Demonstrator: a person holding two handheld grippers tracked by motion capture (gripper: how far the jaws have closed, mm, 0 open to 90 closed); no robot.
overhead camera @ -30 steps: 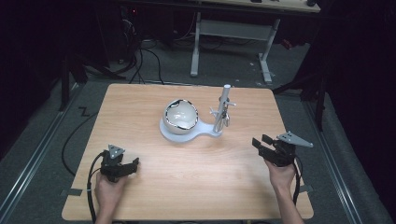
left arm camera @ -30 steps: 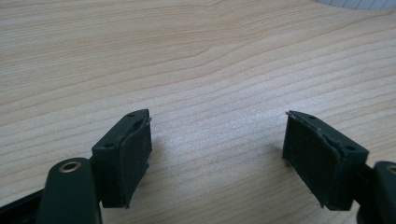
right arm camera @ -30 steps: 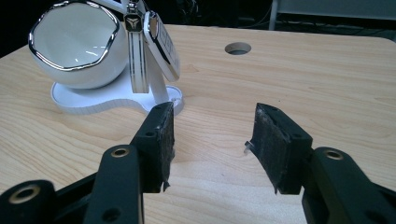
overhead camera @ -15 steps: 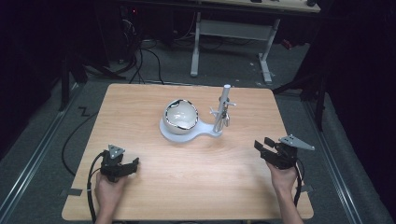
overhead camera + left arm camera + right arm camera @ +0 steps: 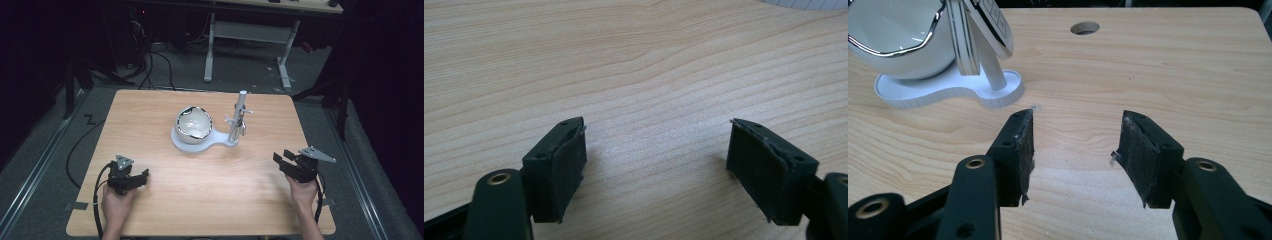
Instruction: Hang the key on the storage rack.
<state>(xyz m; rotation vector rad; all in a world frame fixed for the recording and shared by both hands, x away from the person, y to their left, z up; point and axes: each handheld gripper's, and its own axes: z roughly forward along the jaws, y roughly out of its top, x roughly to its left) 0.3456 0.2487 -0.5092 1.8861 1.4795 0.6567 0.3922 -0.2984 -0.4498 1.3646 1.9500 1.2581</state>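
Fingers (image 5: 1153, 155) of both grippers apart, empty, low over worktop (image 5: 165, 107); white bowl stand (image 5: 200, 142) well beyond.

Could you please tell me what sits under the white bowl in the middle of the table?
The white bowl rests tilted on a flat white base, which also carries a short post with keys hanging on it. How the bowl joins the base is hidden beneath it.

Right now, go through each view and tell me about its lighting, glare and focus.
High view: the table is lit, its surroundings nearly black, and the picture is slightly soft. Left gripper view: even light, sharp wood grain, with soft shadows beside the pads. Right gripper view: bright glare whitens the bowl; its silvery rim gleams.
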